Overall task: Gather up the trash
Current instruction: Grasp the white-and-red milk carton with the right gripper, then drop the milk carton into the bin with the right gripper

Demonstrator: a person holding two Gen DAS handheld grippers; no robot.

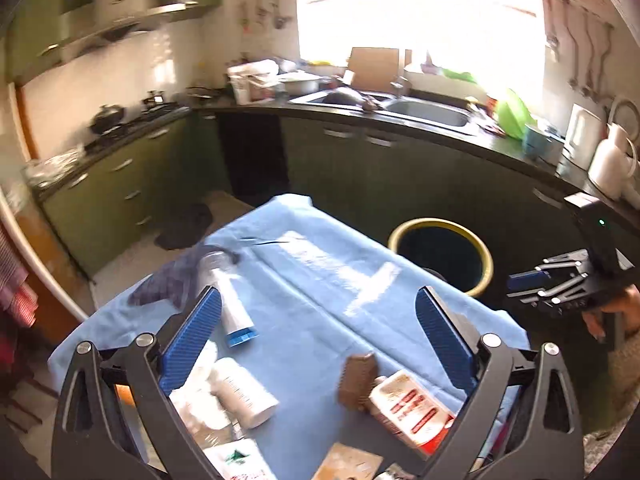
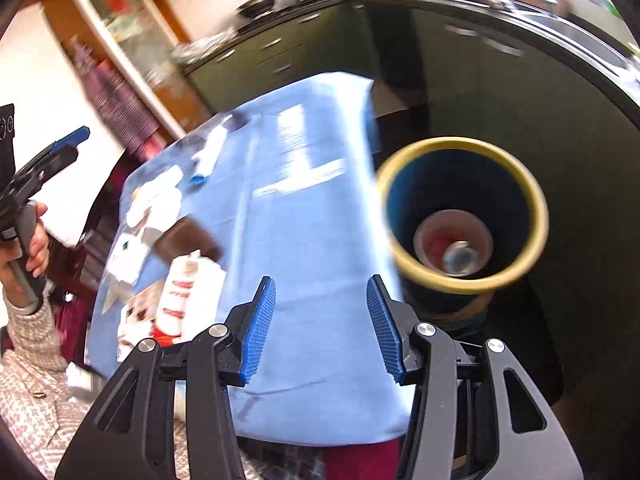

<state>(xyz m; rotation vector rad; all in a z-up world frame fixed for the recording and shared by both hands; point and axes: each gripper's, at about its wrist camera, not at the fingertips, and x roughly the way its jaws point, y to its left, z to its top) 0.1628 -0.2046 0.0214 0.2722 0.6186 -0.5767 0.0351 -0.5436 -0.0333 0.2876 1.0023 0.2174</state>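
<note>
My left gripper [image 1: 320,320] stands open wide above the blue-clothed table [image 1: 340,280], nothing between its fingers. Under it lie a white bottle with a blue cap [image 1: 236,312], a white pill bottle [image 1: 244,394], a wad of tissue [image 1: 192,392], a brown piece [image 1: 358,380] and a red-and-white carton [image 1: 412,408]. The yellow-rimmed bin [image 1: 436,222] stands beyond the table's right edge. My right gripper [image 2: 322,320] is open and empty over the table's near right corner, beside the bin [image 2: 538,208]. A clear cup-like item [image 2: 454,240] lies in the bin's bottom.
Dark green kitchen cabinets and a black counter with a sink [image 1: 428,114] run behind the table and bin. A crumpled dark bag [image 1: 168,284] lies at the table's left. A hand [image 2: 32,240] holds the left gripper [image 2: 68,148]; the right gripper [image 1: 524,282] shows at right.
</note>
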